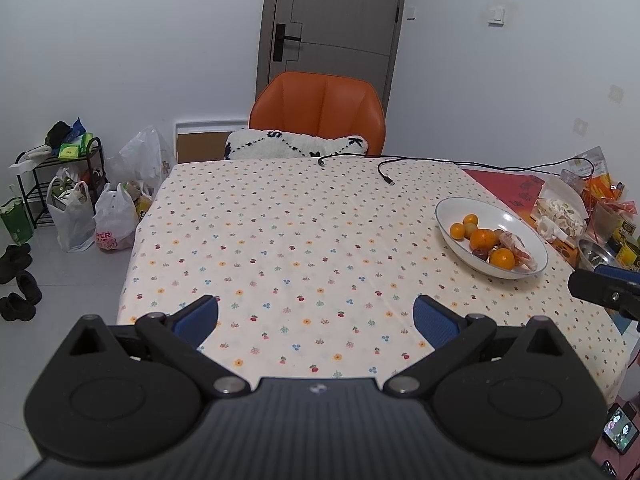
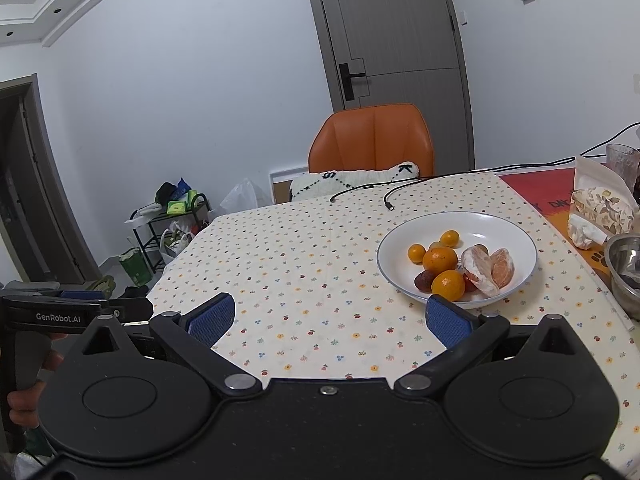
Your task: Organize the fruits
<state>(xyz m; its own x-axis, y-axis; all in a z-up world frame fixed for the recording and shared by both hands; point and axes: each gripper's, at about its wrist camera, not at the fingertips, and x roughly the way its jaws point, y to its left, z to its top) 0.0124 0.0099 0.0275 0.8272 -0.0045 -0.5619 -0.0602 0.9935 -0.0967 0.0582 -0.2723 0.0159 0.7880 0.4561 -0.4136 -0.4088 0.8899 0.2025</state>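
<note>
Both grippers, left gripper (image 1: 316, 316) and right gripper (image 2: 328, 316), stand wide apart and empty. All visible fruits (image 2: 460, 266) lie gathered in the white bowl (image 2: 516, 236), beyond the right gripper's right finger; no loose fruit shows on the tablecloth (image 2: 300, 264).

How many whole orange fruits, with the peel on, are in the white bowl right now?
4. In the white bowl: two small ones at the back and left, a larger one mid-bowl, another at the front. Others may be hidden beneath.
</note>
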